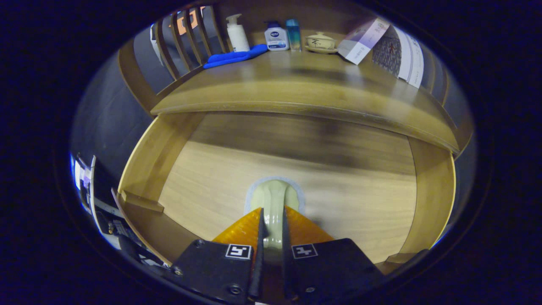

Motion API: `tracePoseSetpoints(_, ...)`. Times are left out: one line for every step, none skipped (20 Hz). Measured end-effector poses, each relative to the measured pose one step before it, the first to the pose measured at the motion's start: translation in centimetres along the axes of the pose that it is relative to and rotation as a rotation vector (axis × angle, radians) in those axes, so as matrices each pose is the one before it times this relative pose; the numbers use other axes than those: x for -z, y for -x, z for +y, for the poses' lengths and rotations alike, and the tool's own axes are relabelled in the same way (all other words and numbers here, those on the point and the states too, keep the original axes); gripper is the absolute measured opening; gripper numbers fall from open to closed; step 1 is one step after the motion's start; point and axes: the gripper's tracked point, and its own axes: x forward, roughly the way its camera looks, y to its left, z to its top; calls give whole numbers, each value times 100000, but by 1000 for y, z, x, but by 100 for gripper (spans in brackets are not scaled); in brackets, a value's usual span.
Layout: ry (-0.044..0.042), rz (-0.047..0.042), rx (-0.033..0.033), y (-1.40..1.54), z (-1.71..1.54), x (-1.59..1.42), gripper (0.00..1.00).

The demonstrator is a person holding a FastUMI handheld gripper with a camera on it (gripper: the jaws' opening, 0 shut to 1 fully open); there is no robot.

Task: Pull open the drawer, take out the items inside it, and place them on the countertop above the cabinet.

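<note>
The wooden drawer (148,156) stands pulled open below the cabinet's countertop (305,84). My gripper (273,214) is over the drawer's inside, shut on a pale cream spoon-like item (274,192) with a light bluish rim. Both fingers press its narrow part, and its rounded end sticks out just ahead of the fingertips. I cannot tell whether it touches the drawer floor. The drawer floor around it shows bare wood.
On the countertop's far side lie a blue cloth (235,57), a white pump bottle (237,34), a white-and-blue lotion bottle (276,39), a small teal bottle (293,34), a lidded ceramic bowl (320,42) and a tilted carton (364,40). A slatted wooden rail (182,42) borders the left.
</note>
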Motion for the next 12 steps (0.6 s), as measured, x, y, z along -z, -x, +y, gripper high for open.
tracePoseSetpoints(-819, -1184, -145, 341, -148, -184, 20)
tracePoseSetpoints(-727, -1823, 225, 491, -191, -425, 19)
tracePoseSetpoints(-197, -1927, 820, 622, -330, -477, 19)
tracePoseSetpoints(310, -1587, 1271, 704, -340, -486, 19)
tracePoseSetpoints(757, -1619, 654, 746, -215, -460, 19)
tracePoseSetpoints(975, -1343, 499, 689, -238, -449, 19)
tracePoseSetpoints(294, -1324, 294, 713, -183, -377, 19)
tracePoseSetpoints(60, -1023, 62, 615, -136, -365, 19)
tracePoseSetpoints(-110, -1060, -16, 525, -144, -364, 19)
tracePoseSetpoints(-188, -962, 148, 451, -154, -369, 19)
tracePoseSetpoints(-54, -783, 57, 404, -94, -289, 19)
tracePoseSetpoints(-96, -804, 233, 336, -134, -337, 19)
